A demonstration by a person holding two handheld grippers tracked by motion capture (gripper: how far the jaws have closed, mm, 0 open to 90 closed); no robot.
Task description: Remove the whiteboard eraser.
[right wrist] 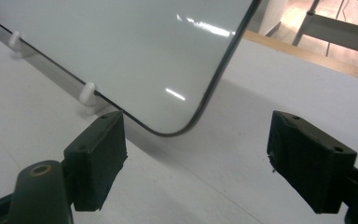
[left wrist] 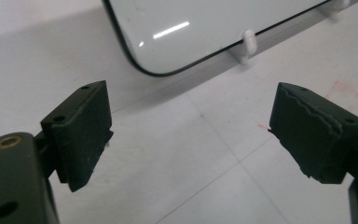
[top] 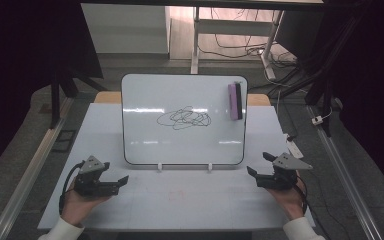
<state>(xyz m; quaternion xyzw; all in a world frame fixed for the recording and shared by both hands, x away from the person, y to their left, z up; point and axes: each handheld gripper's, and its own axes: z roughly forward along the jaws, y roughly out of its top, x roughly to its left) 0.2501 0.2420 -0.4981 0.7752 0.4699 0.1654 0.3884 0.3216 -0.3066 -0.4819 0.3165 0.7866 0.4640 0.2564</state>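
Note:
A small whiteboard (top: 145, 100) stands tilted on two white feet at the table's middle, with a black scribble (top: 184, 118) on it. A purple and black eraser (top: 235, 101) sticks to its upper right. My left gripper (top: 122, 181) rests near the table's front left, open and empty, pointing at the board's lower left corner (left wrist: 144, 65). My right gripper (top: 259, 164) sits at the front right, open and empty, facing the board's lower right corner (right wrist: 186, 126).
The white table top (top: 180, 200) has a faint red mark (top: 176, 195) in front of the board. A white foot (left wrist: 248, 44) and another foot (right wrist: 87, 95) prop the board. Cables, a white desk frame (top: 230, 30) and a dark floor lie beyond the table.

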